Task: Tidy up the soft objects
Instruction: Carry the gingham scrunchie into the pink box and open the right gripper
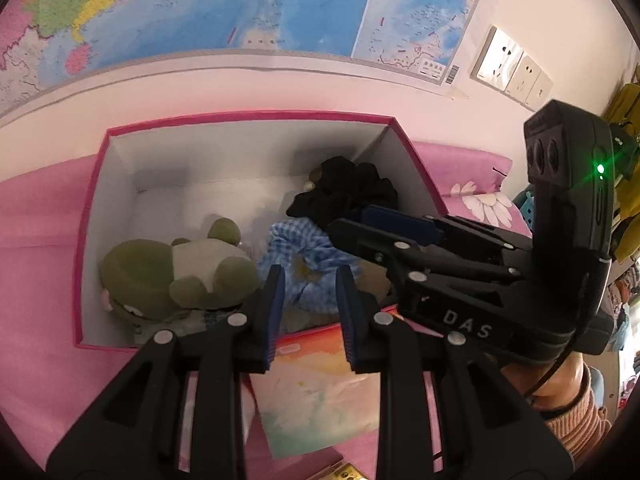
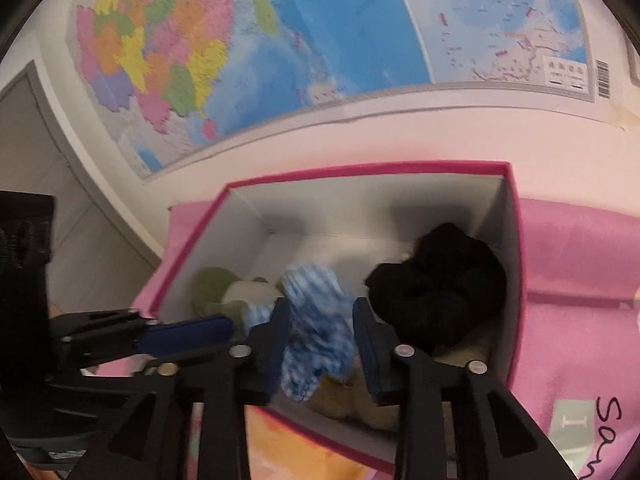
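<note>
2 tongs hang over the pink box (image 1: pixel 96 184). The right gripper (image 2: pixel 322 340) is spread, the blue checked cloth (image 2: pixel 316 332) apparently loose between its fingers; the left gripper (image 1: pixel 310 300) stands empty, seemingly pressed near-shut, cloth just ahead.

Free room: box (image 1: pixel 96 184) back-left; frog plush (image 1: pixel 176 272), scrunchies elsewhere.

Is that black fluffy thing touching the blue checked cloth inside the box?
Cannot tell. In the right wrist view the black scrunchie and blue checked cloth sit close, but blur and a tool finger hide where they would meet.
</note>
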`<action>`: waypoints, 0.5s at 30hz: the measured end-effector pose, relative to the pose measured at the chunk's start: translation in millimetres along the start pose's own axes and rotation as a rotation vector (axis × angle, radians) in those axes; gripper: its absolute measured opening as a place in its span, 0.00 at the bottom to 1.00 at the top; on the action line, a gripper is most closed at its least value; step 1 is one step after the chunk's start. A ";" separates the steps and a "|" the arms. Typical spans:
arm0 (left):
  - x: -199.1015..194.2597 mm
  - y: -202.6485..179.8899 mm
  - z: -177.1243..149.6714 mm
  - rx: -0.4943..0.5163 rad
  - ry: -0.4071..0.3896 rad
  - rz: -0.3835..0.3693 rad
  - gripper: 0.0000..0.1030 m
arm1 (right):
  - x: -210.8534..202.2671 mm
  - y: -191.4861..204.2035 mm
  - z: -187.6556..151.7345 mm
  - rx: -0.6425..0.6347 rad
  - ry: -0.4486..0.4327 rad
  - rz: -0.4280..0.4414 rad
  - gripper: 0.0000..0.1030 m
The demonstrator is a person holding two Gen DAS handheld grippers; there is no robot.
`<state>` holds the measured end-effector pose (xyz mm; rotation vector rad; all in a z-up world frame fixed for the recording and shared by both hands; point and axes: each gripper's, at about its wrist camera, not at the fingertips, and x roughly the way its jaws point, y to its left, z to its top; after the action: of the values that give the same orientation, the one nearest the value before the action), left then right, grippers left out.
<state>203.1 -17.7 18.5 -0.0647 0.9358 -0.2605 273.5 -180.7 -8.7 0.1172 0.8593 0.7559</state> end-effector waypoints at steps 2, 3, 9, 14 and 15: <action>-5.3 0.0 -2.4 0.009 -0.012 -0.002 0.27 | -2.3 -1.3 -2.0 -0.004 -0.009 -0.012 0.37; -8.3 -0.5 -3.9 0.007 -0.019 -0.006 0.27 | -6.7 -2.3 -4.0 -0.001 -0.018 -0.007 0.37; -37.0 -3.2 -17.2 0.031 -0.078 -0.038 0.28 | -25.5 -1.1 -11.4 -0.011 -0.044 0.009 0.38; -70.5 -6.3 -35.3 0.059 -0.137 -0.089 0.33 | -59.8 5.7 -23.4 -0.028 -0.074 0.085 0.43; -78.6 -5.9 -40.9 0.062 -0.147 -0.104 0.34 | -74.0 8.6 -30.6 -0.030 -0.077 0.127 0.44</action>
<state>124.7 -1.5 57.0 -0.0746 0.7788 -0.3761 216.0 -228.1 21.9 0.1741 0.7718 0.8770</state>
